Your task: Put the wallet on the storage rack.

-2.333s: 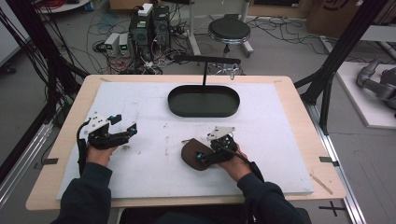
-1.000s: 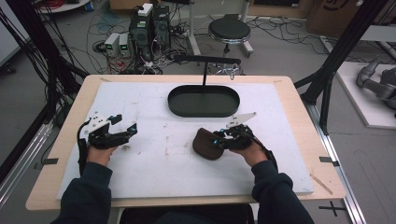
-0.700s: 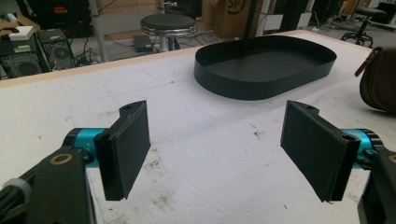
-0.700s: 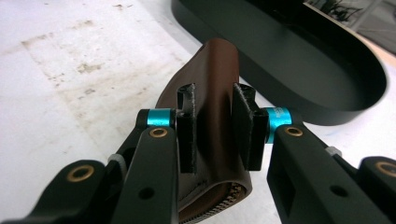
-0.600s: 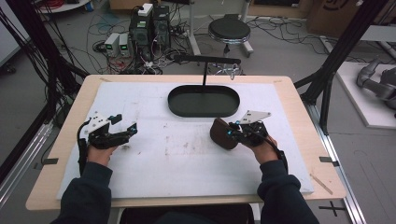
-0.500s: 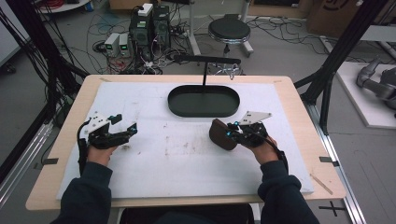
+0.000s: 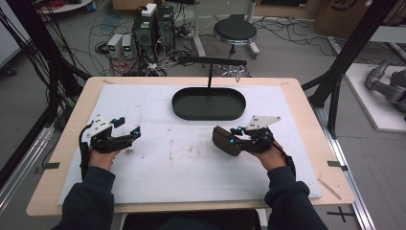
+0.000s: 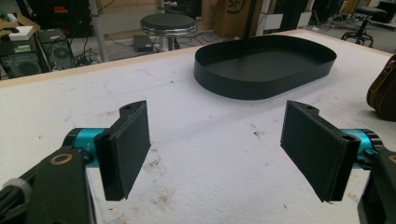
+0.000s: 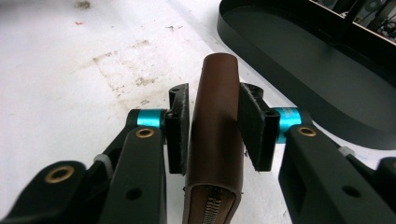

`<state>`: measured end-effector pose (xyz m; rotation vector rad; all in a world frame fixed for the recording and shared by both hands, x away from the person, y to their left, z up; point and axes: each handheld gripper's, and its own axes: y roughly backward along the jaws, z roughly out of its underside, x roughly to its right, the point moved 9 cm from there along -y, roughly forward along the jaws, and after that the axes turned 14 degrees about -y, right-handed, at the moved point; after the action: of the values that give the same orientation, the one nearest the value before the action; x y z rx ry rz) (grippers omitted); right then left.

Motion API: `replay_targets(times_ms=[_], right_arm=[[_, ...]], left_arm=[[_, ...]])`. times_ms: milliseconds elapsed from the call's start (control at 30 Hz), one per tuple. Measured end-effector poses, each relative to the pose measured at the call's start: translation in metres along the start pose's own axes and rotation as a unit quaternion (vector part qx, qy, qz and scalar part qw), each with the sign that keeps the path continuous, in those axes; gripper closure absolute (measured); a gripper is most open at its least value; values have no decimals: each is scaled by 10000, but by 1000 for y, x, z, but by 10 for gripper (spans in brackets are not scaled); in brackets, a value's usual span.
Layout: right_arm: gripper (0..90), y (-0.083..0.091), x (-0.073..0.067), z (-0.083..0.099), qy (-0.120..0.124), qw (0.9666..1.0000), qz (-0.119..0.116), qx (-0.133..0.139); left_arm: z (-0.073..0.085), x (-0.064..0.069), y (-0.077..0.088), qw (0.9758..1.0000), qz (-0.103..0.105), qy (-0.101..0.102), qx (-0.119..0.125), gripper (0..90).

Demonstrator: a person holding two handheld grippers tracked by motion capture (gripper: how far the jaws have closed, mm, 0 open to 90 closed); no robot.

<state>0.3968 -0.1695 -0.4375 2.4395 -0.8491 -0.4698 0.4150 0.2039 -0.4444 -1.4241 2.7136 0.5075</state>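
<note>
The brown zipped leather pouch (image 9: 215,135) sits at centre frame in the right gripper view, between the right tongs (image 9: 214,126), whose jaws have just been opening, so whether the pads truly press is hard to tell. In the high view it is right of centre, below the black oval tray (image 7: 208,103). It looks light, smooth and slightly yielding, best pinched across its flat sides mid-body. The left tongs (image 8: 219,154) gape empty over the bench (image 8: 196,186); the pouch's underside is hidden.

Overhead camera plus two jaw-mounted close-ups
</note>
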Motion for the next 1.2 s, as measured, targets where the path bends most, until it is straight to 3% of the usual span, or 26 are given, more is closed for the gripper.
replay_targets(times_ms=[433, 533, 567, 667, 700, 733, 767, 833, 867, 933, 967, 1000, 1033, 1067, 1200], right_arm=[[570, 1, 2, -2, -82, 9999, 47, 91], [463, 2, 4, -3, -173, 9996, 94, 182], [365, 3, 5, -6, -236, 9991, 95, 345], [310, 2, 6, -6, -296, 9987, 121, 391], [288, 0, 7, -5, -321, 9987, 154, 368], [264, -9, 6, 4, -358, 9992, 140, 74], [264, -14, 5, 9, -346, 9993, 103, -111], [264, -17, 3, 12, -323, 9992, 79, -236], [264, -26, 0, 18, -241, 9986, 69, -458], [266, -28, -1, 19, -222, 9985, 69, -497], [359, -31, -1, 21, -193, 9980, 92, -598], [359, -31, -1, 21, -193, 9980, 92, -598], [505, -29, 0, 21, -230, 9977, 65, -628], [570, -28, 1, 21, -244, 9978, 65, -620], [630, -24, 3, 17, -298, 9982, 81, -519]], left_arm=[[0, 0, 0, 10000, 13, -4, -10, 239], [0, 0, 0, 10000, 12, -6, -8, 238], [0, 0, 0, 10000, 13, 11, 0, 239], [0, 0, 0, 10000, 6, 3, 7, 238], [0, 0, 0, 10000, 12, 6, 4, 238], [1, 0, -1, 10000, 24, 7, -3, 238], [0, 1, 0, 10000, 22, 4, 0, 239], [0, 1, 0, 10000, 26, 0, 10, 239], [0, 1, 0, 10000, 25, 0, 21, 238], [0, 0, 0, 10000, 27, 3, 29, 238], [-1, 0, 0, 10000, 17, -11, 41, 238], [-1, 0, 0, 10000, 17, -11, 41, 238], [-1, 0, 1, 10000, 30, -17, 54, 238], [-1, 1, 1, 10000, 40, -25, 59, 238], [-2, 1, 1, 10000, 41, -27, 74, 238]])
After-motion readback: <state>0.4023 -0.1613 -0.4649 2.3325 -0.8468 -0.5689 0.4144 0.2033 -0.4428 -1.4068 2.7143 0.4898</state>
